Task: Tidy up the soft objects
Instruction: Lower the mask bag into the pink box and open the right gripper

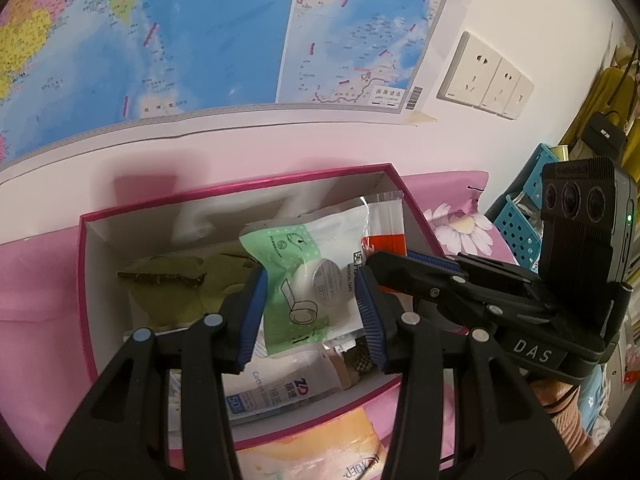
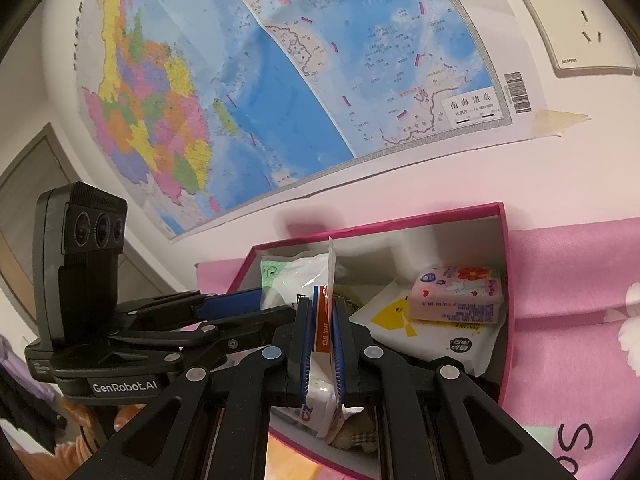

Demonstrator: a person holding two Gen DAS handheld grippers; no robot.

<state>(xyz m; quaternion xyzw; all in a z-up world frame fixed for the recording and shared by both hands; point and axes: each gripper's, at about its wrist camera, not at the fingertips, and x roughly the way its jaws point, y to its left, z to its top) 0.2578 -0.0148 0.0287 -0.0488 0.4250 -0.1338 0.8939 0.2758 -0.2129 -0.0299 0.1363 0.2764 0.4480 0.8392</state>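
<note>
Hovering over an open pink-rimmed box [image 1: 240, 192] on a pink floral sheet [image 1: 40, 280], with the box's far wall close against the wall under a map [image 1: 200, 40]. Little spare room at that far edge; more open sheet showing past the left and right walls, and a blue basket [image 1: 520, 236] standing off beyond the right side.

Left claw [image 1: 310, 300] tilted steeply down into the box, blue pads clamped on a green-and-white tape packet [image 1: 296, 280] held above the contents, near the middle. Right claw [image 2: 322, 320] reaching in from the right at a shallower slant, pads pressed together on the thin upright edge of a red-banded bag [image 2: 325, 316]; cannot tell whether that edge belongs to the same packet.

Lying below along the left wall, a green plush toy [image 1: 172, 284]. Resting against the near wall, a cotton pack [image 1: 272, 384]. Stacked in the far right corner, a pink tissue pack [image 2: 456, 292] on a white wipes pack [image 2: 400, 320]. Open floor left only in the far middle of the box.
</note>
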